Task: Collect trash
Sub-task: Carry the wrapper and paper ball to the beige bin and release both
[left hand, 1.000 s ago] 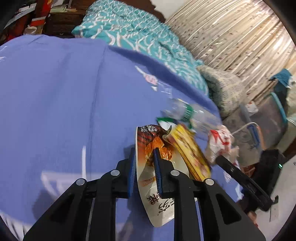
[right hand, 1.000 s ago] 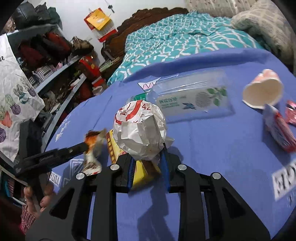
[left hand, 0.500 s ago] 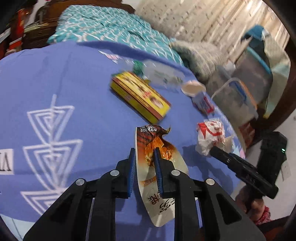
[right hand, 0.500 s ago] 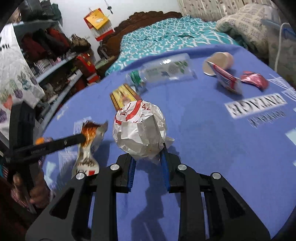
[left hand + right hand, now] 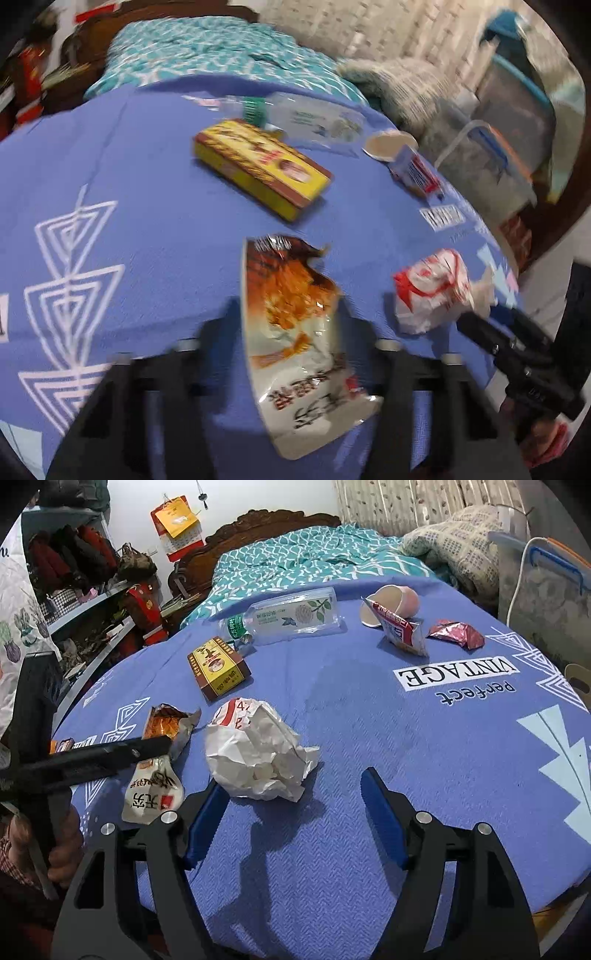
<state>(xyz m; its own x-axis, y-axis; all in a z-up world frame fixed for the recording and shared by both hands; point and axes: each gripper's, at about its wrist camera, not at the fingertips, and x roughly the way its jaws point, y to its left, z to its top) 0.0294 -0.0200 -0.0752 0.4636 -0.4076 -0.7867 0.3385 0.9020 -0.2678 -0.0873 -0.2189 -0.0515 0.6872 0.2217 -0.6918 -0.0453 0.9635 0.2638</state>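
On the round table under a blue printed cloth [image 5: 369, 716], lies a crumpled white-and-red paper ball [image 5: 258, 753] just ahead of the right gripper [image 5: 295, 812], jaws spread wide and empty. To its left, lies a torn orange-and-white snack wrapper [image 5: 295, 332] between the blurred left gripper's [image 5: 288, 325] fingers, apparently parted, contact not clear. Farther back rest a yellow-and-brown carton [image 5: 218, 668], a clear plastic bottle [image 5: 288, 614], a tipped paper cup [image 5: 391, 603], a small red-and-white pack [image 5: 400, 631] and a crinkled red foil scrap [image 5: 458, 633].
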